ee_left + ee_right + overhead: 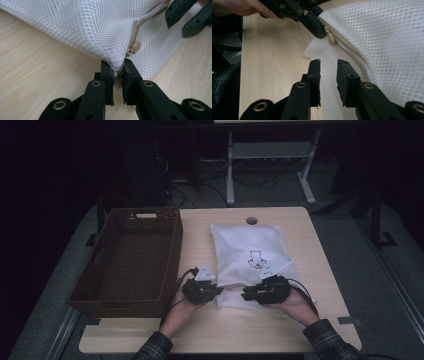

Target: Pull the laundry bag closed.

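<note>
Left gripper (117,71) clamped on the near corner of the white mesh bag (82,27), pinching the fabric right at the zipper end; corner lifted slightly off the worktop (37,75), mesh tented up from the grip. Beige zipper pull (135,47) hangs just past that grip, zipper tape running away up toward the right gripper (186,16), whose two black tips sit apart over the bag edge. From the right gripper view: right gripper (329,63) jaws stand apart, nothing pressed between them, mesh lying on the worktop under the gap; no contact with the pull that I can confirm. Same view shows the left gripper's tip against the bag corner next to the zipper pull (331,38), person's hand (239,7) behind it. High view: both grippers at the bag's near edge, left gripper (216,291) at its left corner, right gripper (246,295) just beside it toward the middle, pointing at the left one. Mesh bag (250,245) lies flat mid-worktop, printed dark logo (256,260) on top. Brown woven basket (165,270) sits left of the bag, just beside the left hand. Cable hole (251,220) in the worktop past the bag's far edge. Desk legs (230,170) and cables on the floor beyond, dim.
</note>
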A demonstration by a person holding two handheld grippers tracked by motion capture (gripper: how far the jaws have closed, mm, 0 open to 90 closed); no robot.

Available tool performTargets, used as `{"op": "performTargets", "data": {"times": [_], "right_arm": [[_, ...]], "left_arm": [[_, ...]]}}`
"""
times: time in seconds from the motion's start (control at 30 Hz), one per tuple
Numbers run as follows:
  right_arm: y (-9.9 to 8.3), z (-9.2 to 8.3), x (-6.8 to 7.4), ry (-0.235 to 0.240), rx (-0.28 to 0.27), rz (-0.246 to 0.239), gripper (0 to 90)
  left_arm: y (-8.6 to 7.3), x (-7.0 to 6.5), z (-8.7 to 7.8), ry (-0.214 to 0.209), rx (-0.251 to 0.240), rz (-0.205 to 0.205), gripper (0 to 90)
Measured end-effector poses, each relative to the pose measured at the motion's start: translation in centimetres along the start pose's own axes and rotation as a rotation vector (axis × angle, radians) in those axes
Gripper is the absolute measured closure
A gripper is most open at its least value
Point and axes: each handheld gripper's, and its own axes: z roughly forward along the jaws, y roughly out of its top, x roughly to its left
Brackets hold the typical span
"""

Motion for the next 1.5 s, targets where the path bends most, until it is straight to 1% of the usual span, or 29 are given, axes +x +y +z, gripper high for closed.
{"op": "performTargets", "data": {"times": [0.13, 0.23, 0.3, 0.37, 0.53, 0.63, 1.0, 1.07, 1.2, 1.3, 1.5], "right_arm": [[0.3, 1.3, 0.0, 0.005, 0.015, -0.005, 73.1], [0.6, 2.1, 0.0, 0.013, 0.016, -0.005, 73.5], [0.8, 2.4, 0.0, 0.005, 0.014, -0.012, 73.8], [0.9, 2.7, 0.0, 0.008, 0.007, -0.011, 73.8], [1.2, 3.0, 0.0, 0.001, -0.001, -0.015, 74.2], [1.2, 3.1, 0.0, -0.002, -0.002, -0.017, 74.5], [1.7, 3.8, 0.3, 0.001, -0.001, -0.031, 82.9], [1.8, 3.9, 0.4, -0.003, 0.001, -0.031, 85.0], [1.8, 4.0, 0.4, -0.010, 0.002, -0.038, 85.5], [1.9, 3.9, 0.5, -0.026, 0.001, -0.045, 86.2], [1.8, 4.0, 0.5, -0.048, 0.014, -0.030, 86.6]], "left_arm": [[-0.1, -0.1, -0.1, -0.002, -0.006, 0.007, 81.2], [-0.1, -0.1, -0.2, -0.002, -0.009, 0.018, 81.3], [-0.1, -0.2, -0.2, 0.000, -0.010, 0.025, 81.3], [-0.1, -0.2, -0.2, 0.000, -0.009, 0.032, 81.3], [-0.1, -0.4, -0.2, 0.007, -0.010, 0.048, 81.3], [-0.1, -0.5, -0.2, 0.007, -0.012, 0.050, 81.2], [-0.1, -0.6, -0.1, 0.006, -0.016, 0.053, 81.2], [-0.1, -0.7, -0.1, 0.006, -0.016, 0.055, 81.2], [-0.1, -0.7, -0.1, 0.005, -0.017, 0.056, 81.2], [-0.1, -0.7, -0.1, 0.005, -0.018, 0.058, 81.2], [-0.1, -0.7, 0.0, 0.008, -0.011, 0.053, 81.7]]}}
